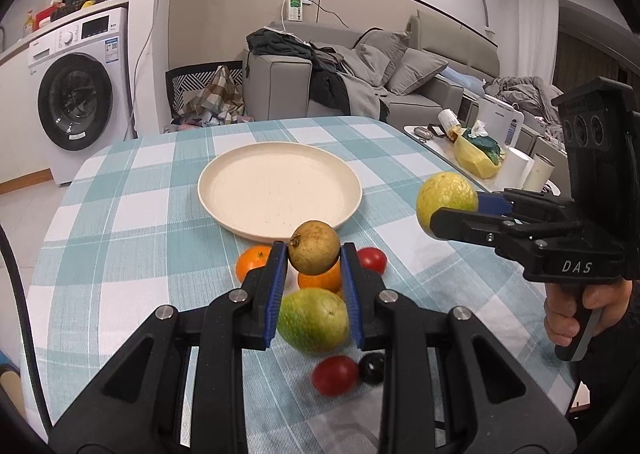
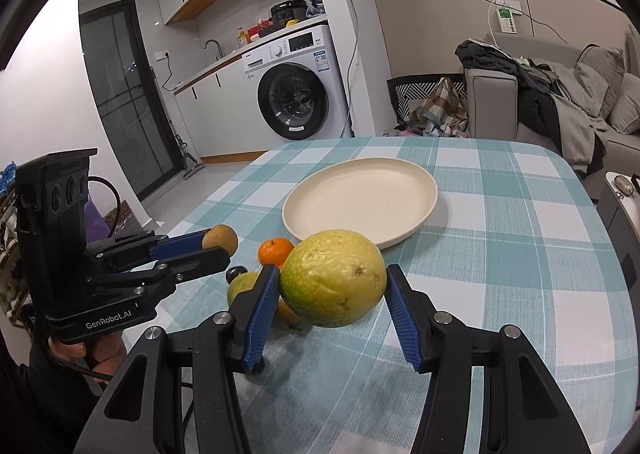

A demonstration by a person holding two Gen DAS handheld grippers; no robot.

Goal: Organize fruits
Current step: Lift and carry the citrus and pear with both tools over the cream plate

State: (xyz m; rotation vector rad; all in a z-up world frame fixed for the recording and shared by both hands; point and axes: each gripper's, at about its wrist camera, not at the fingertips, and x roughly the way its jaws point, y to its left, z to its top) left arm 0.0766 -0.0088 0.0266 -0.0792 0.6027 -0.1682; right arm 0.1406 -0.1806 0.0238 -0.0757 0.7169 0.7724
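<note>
My left gripper [image 1: 314, 254] is shut on a small brown round fruit [image 1: 315, 247], held above the fruit pile; it also shows in the right wrist view [image 2: 220, 239]. My right gripper [image 2: 332, 280] is shut on a large yellow-green citrus [image 2: 334, 278], seen in the left wrist view [image 1: 446, 203] to the right of the plate. An empty cream plate [image 1: 280, 192] [image 2: 360, 200] sits mid-table. On the cloth lie two oranges [image 1: 252, 260] [image 1: 320, 280], a green-yellow fruit [image 1: 313, 320], two red tomatoes [image 1: 372, 259] [image 1: 335, 374] and a small dark fruit [image 1: 372, 368].
The table wears a teal checked cloth [image 1: 120, 254]. A side table with a yellow bag, kettle and cups [image 1: 480, 150] stands right. A washing machine [image 1: 76, 94], laundry basket [image 1: 208, 94] and grey sofa [image 1: 360, 74] lie beyond the table.
</note>
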